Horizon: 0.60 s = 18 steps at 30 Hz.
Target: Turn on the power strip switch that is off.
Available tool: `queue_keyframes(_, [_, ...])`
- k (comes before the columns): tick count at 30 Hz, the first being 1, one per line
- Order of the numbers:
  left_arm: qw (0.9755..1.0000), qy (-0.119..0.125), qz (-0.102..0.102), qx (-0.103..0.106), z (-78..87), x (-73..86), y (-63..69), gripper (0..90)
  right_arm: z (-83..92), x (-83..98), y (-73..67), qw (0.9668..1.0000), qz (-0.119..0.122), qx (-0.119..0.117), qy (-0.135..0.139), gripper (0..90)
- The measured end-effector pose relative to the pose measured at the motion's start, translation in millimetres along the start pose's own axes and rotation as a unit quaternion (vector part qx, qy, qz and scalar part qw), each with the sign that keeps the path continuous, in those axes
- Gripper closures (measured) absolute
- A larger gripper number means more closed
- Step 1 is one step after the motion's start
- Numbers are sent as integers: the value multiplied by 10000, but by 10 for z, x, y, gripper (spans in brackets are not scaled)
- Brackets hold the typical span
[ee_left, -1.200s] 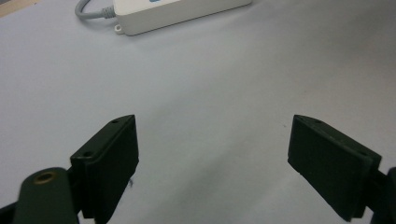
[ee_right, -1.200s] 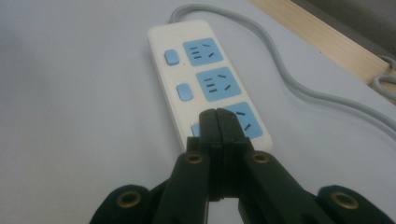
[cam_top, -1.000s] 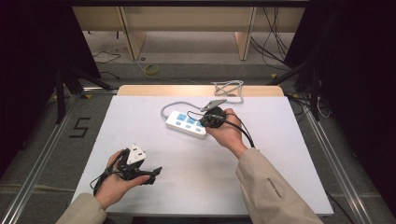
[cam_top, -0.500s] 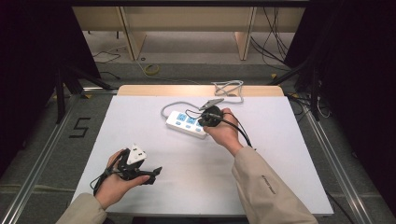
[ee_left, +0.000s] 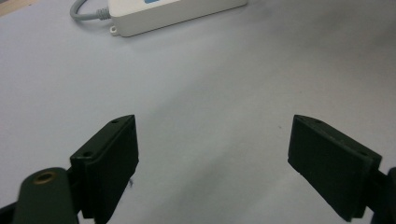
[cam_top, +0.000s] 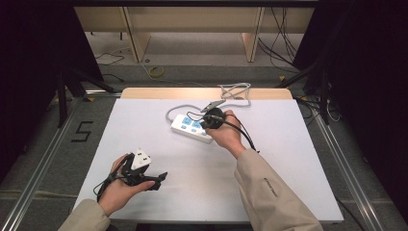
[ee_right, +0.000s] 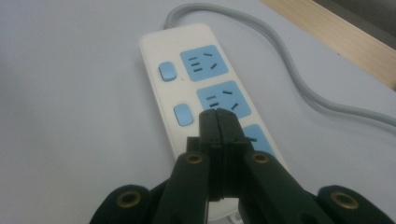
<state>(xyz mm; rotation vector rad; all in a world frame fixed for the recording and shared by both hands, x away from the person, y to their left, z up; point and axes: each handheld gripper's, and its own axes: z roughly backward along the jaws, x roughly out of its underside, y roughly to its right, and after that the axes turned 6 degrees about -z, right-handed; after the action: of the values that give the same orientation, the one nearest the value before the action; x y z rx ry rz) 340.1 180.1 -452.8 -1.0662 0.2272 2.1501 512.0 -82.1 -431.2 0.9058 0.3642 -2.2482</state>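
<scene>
A white power strip (cam_top: 191,127) with blue sockets and blue switches lies on the white table top (cam_top: 269,163), a little behind its middle. Its grey cable (cam_top: 235,90) loops to the back edge. My right gripper (cam_top: 206,125) hangs over the strip, held from the right. In the right gripper view its jaws are pressed together with nothing between them, and its tips (ee_right: 218,115) sit just above the strip (ee_right: 159,51), between a switch (ee_right: 183,114) and the middle socket (ee_right: 224,100). My left gripper (cam_top: 156,179) rests near the front left, jaws wide apart (ee_left: 212,140) over bare table, the strip's end (ee_left: 163,11) far ahead.
A wooden strip (cam_top: 159,93) runs along the table's back edge. Metal rails (cam_top: 43,159) flank the table on both sides, and a "5" mark (cam_top: 82,131) is on the floor at the left. Shelf legs and loose cables (cam_top: 154,72) lie beyond the table.
The right forearm has shifted slightly to the left. Both grippers stay where they were.
</scene>
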Motion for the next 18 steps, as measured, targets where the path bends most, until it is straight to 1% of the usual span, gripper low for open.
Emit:
queue_keyframes(3, [10000, 3, 18, 9, 4, -1, -2, 159, -19, -19, -14, 10000, 43, 37, -29, 900])
queue_keyframes(8, [10000, 9, 15, 11, 0, -4, 4, 159, -59, -55, -32, 10000, 69, 6, -37, 900])
queue_keyframes(10, [10000, -1, 17, 19, 1, -5, 7, 159, -73, -74, -50, 9999, 70, 19, -88, 900])
queue_keyframes(12, [10000, 10, 16, 21, 0, -4, 8, 159, -91, -87, -60, 9999, 122, 2, -90, 900])
queue_keyframes(14, [10000, 14, 10, 16, 1, -2, 5, 159, -109, -93, -77, 9999, 73, 16, -100, 900])
queue_keyframes(15, [10000, 17, 11, 13, 1, -2, 4, 159, -120, -94, -76, 9999, 114, 6, -105, 900])
queue_keyframes(18, [10000, 11, 7, 19, -1, -3, 3, 159, -154, -98, -82, 9998, 128, -5, -126, 900])
